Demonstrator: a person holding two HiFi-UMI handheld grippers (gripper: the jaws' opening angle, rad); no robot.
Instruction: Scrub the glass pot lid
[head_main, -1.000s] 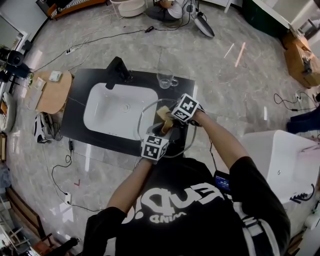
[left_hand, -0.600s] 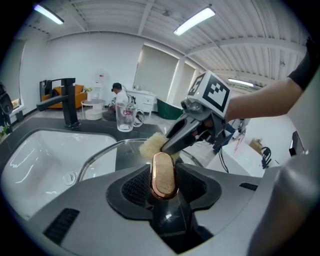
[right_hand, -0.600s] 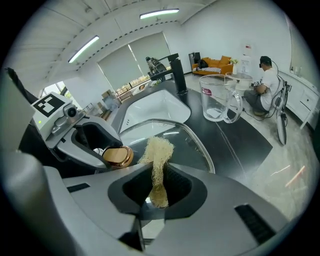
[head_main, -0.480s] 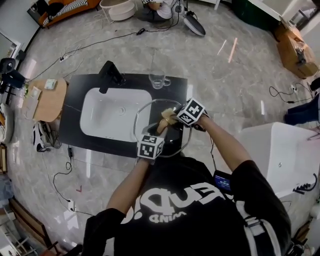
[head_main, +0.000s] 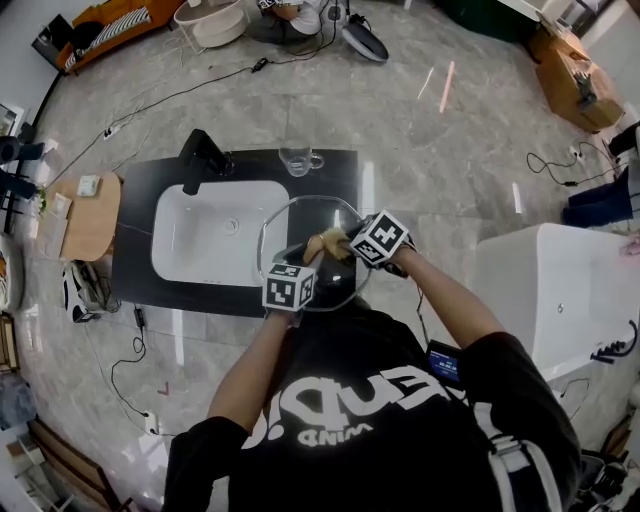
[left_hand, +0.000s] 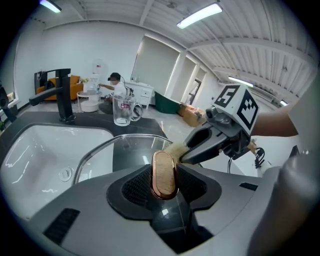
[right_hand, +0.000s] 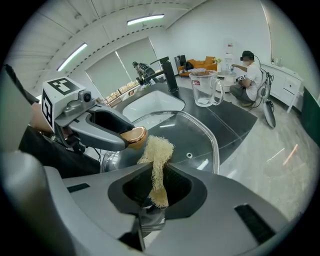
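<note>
Plainly, the left gripper (left_hand: 165, 184) is clamped on the oval, copper-rimmed wooden knob (left_hand: 164, 167) of the round glass pot lid with its metal rim (right_hand: 197, 132). It holds the lid over the near edge of the black counter (head_main: 135, 230), beside the white sink (head_main: 200, 240). The right gripper (right_hand: 157, 189) pinches a pale yellow fibrous scrubbing pad (right_hand: 157, 150), whose free tuft sits just beside the knob. From there the bare glass spreads ahead and rightward to the far rim, so I judge the right hand should sweep outward that way.
</note>
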